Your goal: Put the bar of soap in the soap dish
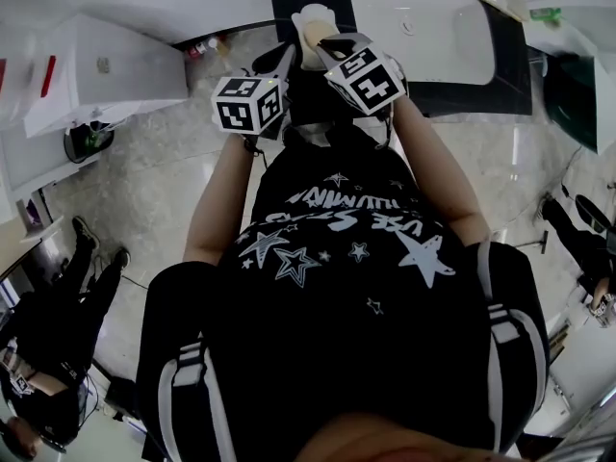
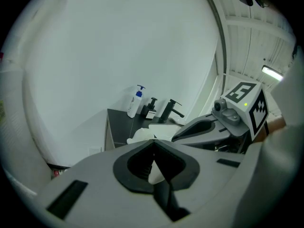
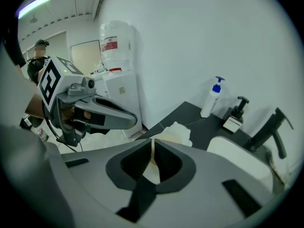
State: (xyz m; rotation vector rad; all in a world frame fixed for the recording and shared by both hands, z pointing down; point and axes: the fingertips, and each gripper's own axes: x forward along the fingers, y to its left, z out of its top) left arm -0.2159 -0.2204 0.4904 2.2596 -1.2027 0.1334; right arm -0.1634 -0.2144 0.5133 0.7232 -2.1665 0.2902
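Jaws pressed together on left gripper (image 2: pixel 153 144) and right gripper (image 3: pixel 152 144) beside the cream lump (image 3: pixel 176 132): confirm a true pinch before lifting.

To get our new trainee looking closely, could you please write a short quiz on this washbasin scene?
1. True or false: the pump bottle by the wall has a red top.
2. What colour is the faucet? A) chrome B) black C) gold
3. In the head view, on which side of the white basin does the cream-coloured item lie?
Key: 1 false, its top is blue. 2 B. 3 left.
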